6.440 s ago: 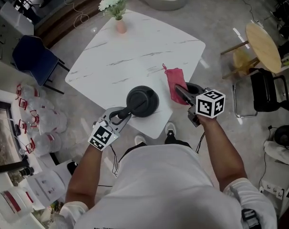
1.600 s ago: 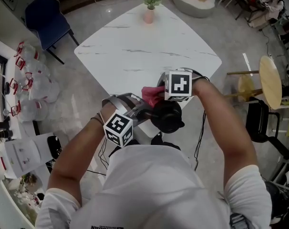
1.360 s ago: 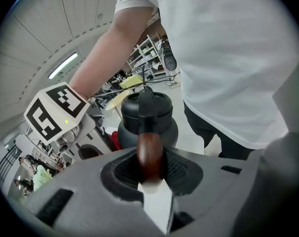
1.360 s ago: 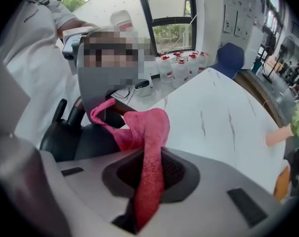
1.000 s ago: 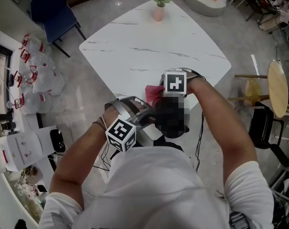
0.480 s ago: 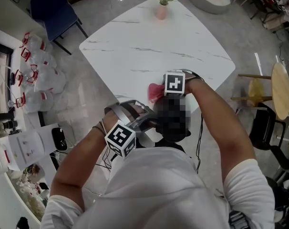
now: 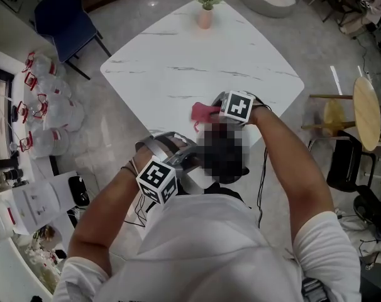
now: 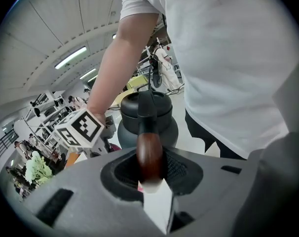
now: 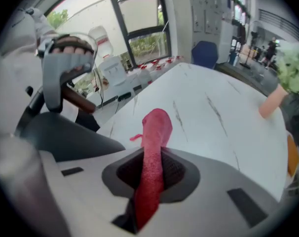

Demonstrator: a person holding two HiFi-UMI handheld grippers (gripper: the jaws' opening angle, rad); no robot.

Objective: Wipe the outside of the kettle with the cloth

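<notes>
At the near corner of the marble table [image 7: 178,61], your left gripper [image 8: 150,174] is clamped partway closed on the wooden handle [image 8: 149,154]. This steadies the kettle [image 8: 132,132] before your body, with its side turned to the other hand. Your right gripper [image 9: 150,177] pinches the red cloth [image 9: 156,130] tight. The cloth's free end pokes past the jaws beside the kettle, likely so fabric rather than plastic meets the wall. Whether the kettle rests on the table, I cannot tell.

Pink-red cloth [image 9: 154,132], dark grey kettle [image 8: 127,127], white grey-veined table [image 7: 197,55]
</notes>
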